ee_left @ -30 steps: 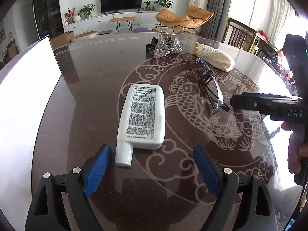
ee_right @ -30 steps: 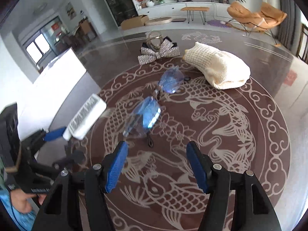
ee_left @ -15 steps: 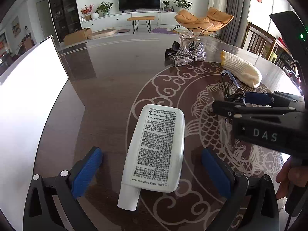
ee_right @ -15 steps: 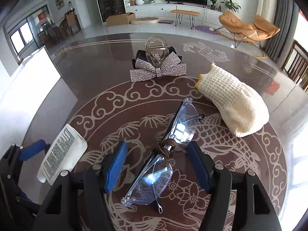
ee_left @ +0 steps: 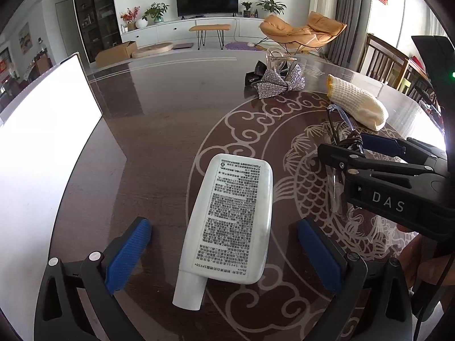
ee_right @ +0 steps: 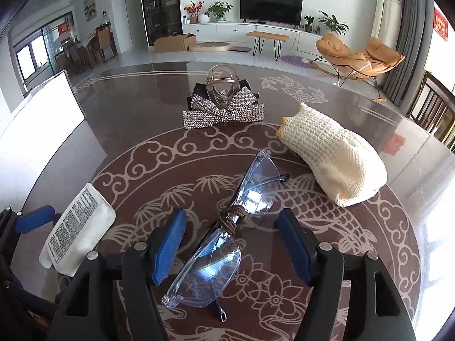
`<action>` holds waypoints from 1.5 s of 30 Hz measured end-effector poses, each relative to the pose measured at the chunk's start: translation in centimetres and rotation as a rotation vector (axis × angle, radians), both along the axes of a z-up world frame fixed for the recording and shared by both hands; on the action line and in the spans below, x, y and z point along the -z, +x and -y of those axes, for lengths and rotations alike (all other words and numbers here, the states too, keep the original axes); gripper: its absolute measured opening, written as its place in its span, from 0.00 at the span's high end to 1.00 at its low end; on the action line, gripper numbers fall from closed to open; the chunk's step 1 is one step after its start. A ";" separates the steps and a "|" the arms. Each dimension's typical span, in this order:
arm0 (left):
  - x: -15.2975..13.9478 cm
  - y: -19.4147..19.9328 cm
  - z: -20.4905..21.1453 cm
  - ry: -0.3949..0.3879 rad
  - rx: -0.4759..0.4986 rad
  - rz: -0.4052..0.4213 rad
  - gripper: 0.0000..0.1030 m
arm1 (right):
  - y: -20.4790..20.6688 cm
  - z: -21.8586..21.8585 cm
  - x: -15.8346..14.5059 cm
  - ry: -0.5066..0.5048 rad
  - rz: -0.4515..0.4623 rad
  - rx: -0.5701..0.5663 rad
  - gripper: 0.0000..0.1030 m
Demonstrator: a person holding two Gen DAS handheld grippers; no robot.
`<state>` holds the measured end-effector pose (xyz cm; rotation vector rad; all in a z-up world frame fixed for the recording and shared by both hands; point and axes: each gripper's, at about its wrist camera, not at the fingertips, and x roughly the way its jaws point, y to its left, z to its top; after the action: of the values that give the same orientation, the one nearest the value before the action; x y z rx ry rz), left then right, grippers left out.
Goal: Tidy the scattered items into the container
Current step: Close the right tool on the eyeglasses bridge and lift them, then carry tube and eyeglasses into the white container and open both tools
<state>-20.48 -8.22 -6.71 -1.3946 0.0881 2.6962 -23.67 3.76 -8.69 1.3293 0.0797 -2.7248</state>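
Left gripper [ee_left: 224, 253] jaws just opened wide, astride the white tube [ee_left: 230, 218], pads clear of it. Right gripper [ee_right: 230, 244], just right of tube, jaws apart, straddles glasses [ee_right: 227, 230], not touching. White container [ee_left: 42, 142] left of tube.

Dark glossy table [ee_left: 170, 119] with fish and cloud inlay. Behind it: TV [ee_right: 270, 7] on white cabinet [ee_right: 227, 32], orange lounge chair [ee_left: 303, 29], cardboard box [ee_right: 174, 42], potted plants [ee_right: 219, 10], wooden chair [ee_left: 381, 59] at right.
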 end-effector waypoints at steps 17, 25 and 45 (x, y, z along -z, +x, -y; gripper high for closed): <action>-0.8 11.5 -0.6 0.060 -0.004 -0.036 0.50 | 14.0 -3.3 -0.1 -0.125 -0.032 -0.088 0.76; -3.6 15.7 1.1 0.136 -0.057 -0.064 0.50 | 18.0 -1.7 -3.3 -0.179 -0.065 -0.129 0.76; -20.0 12.7 25.5 0.093 -0.375 -0.216 0.50 | 10.5 24.5 -21.1 -0.202 -0.216 -0.579 0.75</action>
<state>-7.80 -33.73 13.24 -1.1908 -0.3094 3.0979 -13.14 -20.75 12.44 0.7950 0.1713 -2.2923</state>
